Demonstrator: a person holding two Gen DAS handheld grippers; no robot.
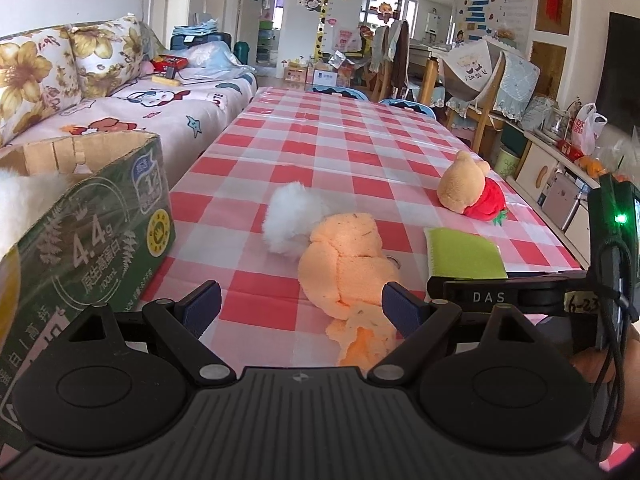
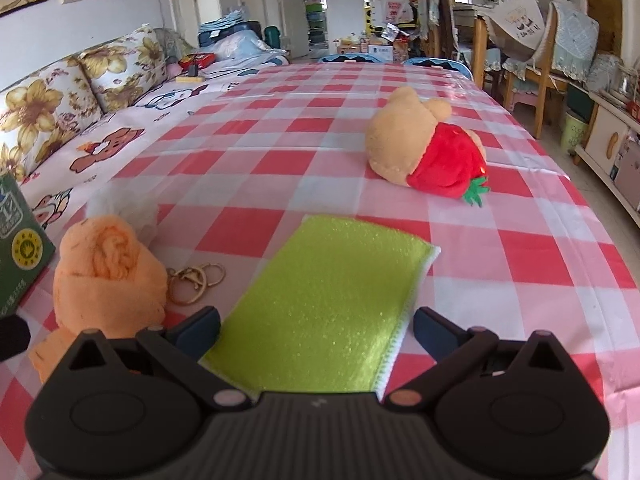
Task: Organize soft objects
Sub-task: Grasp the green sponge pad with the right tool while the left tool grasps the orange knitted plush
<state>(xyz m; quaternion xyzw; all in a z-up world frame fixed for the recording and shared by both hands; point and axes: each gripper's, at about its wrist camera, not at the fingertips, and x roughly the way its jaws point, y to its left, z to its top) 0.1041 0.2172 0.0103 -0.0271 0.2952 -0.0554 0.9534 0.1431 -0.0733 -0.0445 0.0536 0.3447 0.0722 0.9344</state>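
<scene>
Most of the sorting looks undone. Low in the right wrist view, the right gripper (image 2: 316, 326) stands spread wide and empty astride the flat lime-green sponge pad (image 2: 332, 304), coarse-grained with a white stitched edge. The left gripper (image 1: 301, 304) is likewise spread and empty; the fuzzy orange plush toy (image 1: 348, 264) with its white pompom lies at its right finger. At left frame, the green printed cardboard box (image 1: 100, 240) already shows white fluff inside. Farther, at right, the tan plush bear in a red strawberry suit (image 2: 424, 148) lies on the glossy red-and-white checked tablecloth (image 1: 320, 152).
</scene>
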